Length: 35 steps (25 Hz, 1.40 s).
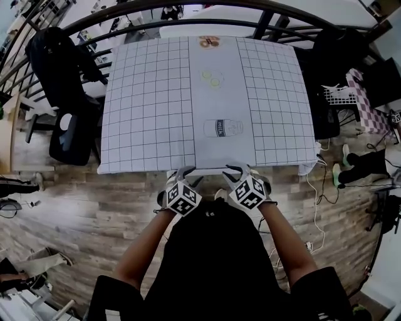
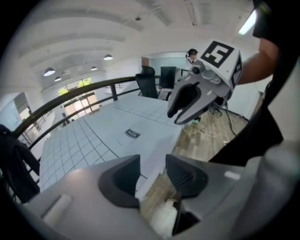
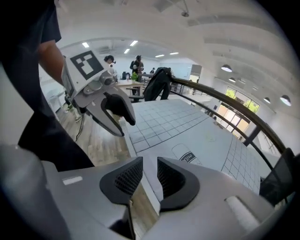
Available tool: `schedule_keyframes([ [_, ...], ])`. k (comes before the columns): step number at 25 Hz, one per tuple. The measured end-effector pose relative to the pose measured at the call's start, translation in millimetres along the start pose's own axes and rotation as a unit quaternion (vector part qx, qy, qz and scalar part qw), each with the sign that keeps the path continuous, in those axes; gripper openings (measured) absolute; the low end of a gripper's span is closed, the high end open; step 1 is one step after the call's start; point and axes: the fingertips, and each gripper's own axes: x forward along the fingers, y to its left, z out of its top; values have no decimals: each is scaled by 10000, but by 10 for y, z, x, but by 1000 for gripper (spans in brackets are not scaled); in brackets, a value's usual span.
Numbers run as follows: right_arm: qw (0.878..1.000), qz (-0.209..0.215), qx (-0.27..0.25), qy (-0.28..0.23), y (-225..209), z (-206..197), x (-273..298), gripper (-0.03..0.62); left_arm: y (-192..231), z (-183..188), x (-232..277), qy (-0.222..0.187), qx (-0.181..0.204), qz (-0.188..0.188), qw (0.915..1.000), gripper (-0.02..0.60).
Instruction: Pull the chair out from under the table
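A table (image 1: 150, 113) with a white grid-pattern cloth fills the middle of the head view. Just below its near edge shows a white bar (image 1: 210, 171), the top of the chair's back; the rest of the chair is hidden under the table and behind my body. My left gripper (image 1: 182, 173) sits at the bar's left end and my right gripper (image 1: 241, 169) at its right end. In the right gripper view the right gripper (image 3: 150, 176) is open, with the white bar (image 3: 146, 186) running between its pads. In the left gripper view the left gripper (image 2: 152, 173) is open over the same edge.
Black office chairs stand left (image 1: 62, 81) and right (image 1: 326, 75) of the table. A dark curved railing (image 1: 188, 9) runs behind it. Cables (image 1: 319, 188) lie on the wooden floor at right, near a white basket (image 1: 341, 94). A milk bottle picture (image 1: 222, 128) is printed on the cloth.
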Motion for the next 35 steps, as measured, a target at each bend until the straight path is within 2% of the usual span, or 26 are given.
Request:
schedule_keyframes([
  [4,9964,523,-542,397,126,-172,310,100,-75,-175,277,483,628,-415,9960,196],
  [8,9880,889,-972,807,212,-356,556,115,-103,-307,470,856,924,-739,9893,204],
  [11,9793,1071,-1298,1121,373,-490,670,120,-186,-446,527,1055,1103,-834,9847,206],
  [14,9734,1161,-1433,1362,500,-640,738,120,-327,-576,610,1139,1122,-933,9827,206],
  [19,9658,1049,-1783,1564,214,-681,957,121,-220,-528,800,1449,1557,-1196,9698,206],
  [24,9588,1307,-1924,1631,355,-652,1039,115,-222,-595,857,1670,1664,-1264,9636,204],
  [26,9543,1358,-2043,1707,356,-685,1083,114,-230,-617,921,1819,1790,-1331,9577,204],
  [30,9493,1536,-2019,1859,373,-743,1158,114,-290,-716,1016,2159,2212,-1502,9391,196],
  [32,9472,1599,-2038,1891,394,-758,1193,109,-305,-746,1039,2187,2224,-1529,9377,195],
  [35,9457,1623,-2096,1882,410,-775,1241,101,-300,-747,1080,2163,2018,-1559,9424,193],
])
